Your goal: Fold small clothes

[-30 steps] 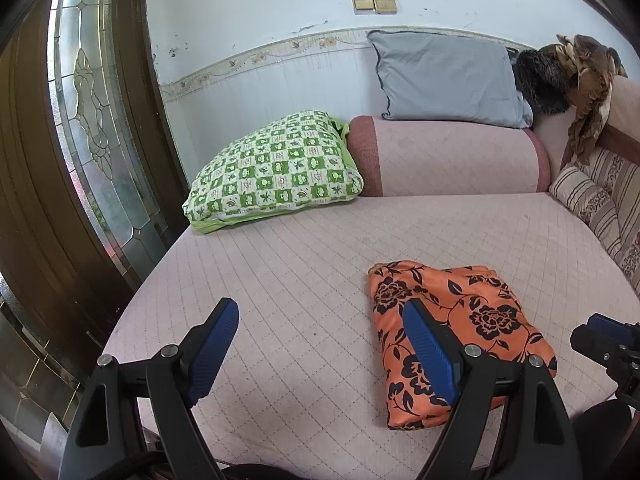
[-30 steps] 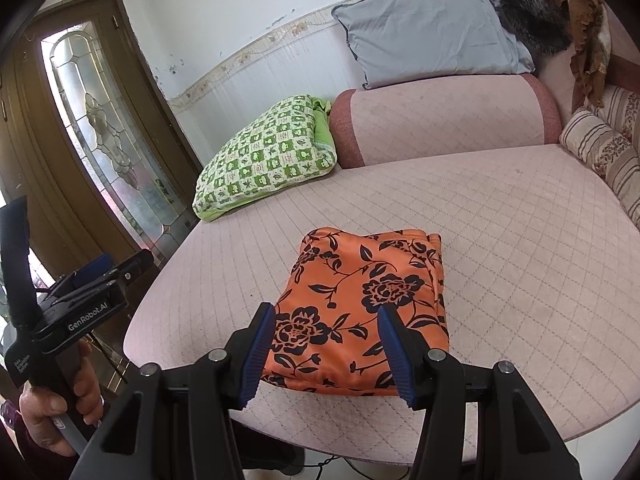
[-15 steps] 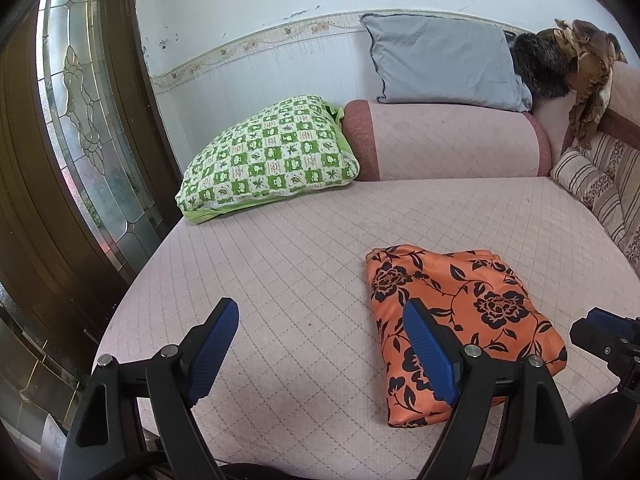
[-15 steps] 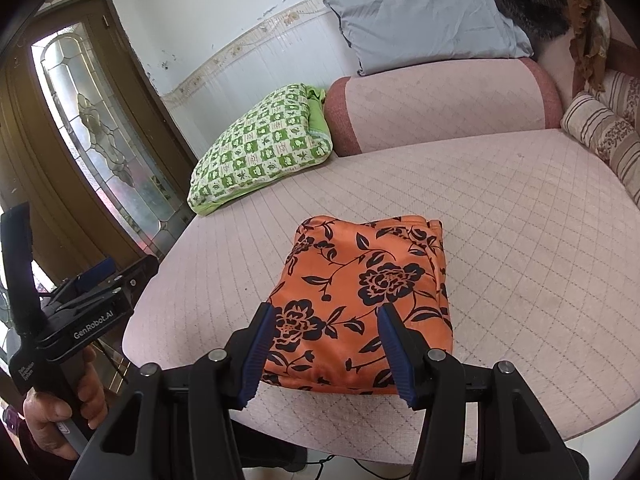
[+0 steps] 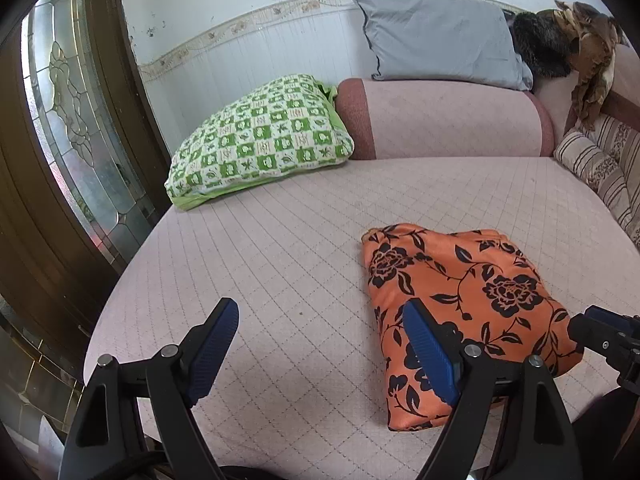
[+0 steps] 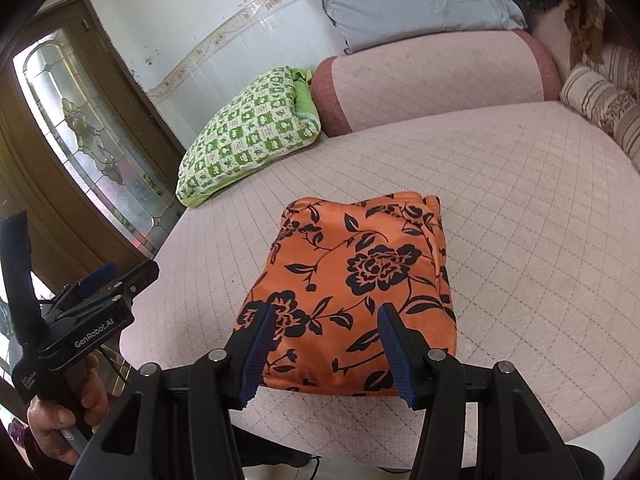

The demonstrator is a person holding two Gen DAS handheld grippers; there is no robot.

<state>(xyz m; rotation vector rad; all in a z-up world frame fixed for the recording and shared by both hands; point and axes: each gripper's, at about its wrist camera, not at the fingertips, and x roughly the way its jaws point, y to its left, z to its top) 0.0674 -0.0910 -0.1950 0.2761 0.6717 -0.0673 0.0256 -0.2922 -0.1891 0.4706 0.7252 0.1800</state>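
Note:
A folded orange cloth with black flowers (image 5: pixel 460 292) lies on the pink quilted bed (image 5: pixel 280 248) near its front edge; it also shows in the right wrist view (image 6: pixel 356 280). My left gripper (image 5: pixel 320 344) is open and empty, above the bed just left of the cloth. My right gripper (image 6: pixel 326 352) is open and empty, just in front of the cloth's near edge, apart from it. The left gripper's body (image 6: pixel 88 312) shows at the left of the right wrist view, held by a hand.
A green checked pillow (image 5: pixel 260 140) lies at the back left. A pink bolster (image 5: pixel 448 120) and a grey pillow (image 5: pixel 436 36) stand at the back. Striped cushions (image 5: pixel 600 168) line the right side. A wooden glass door (image 5: pixel 72 120) stands left of the bed.
Both grippers have drawn back and risen a little from the cloth. The cloth lies still and both grippers stay open.

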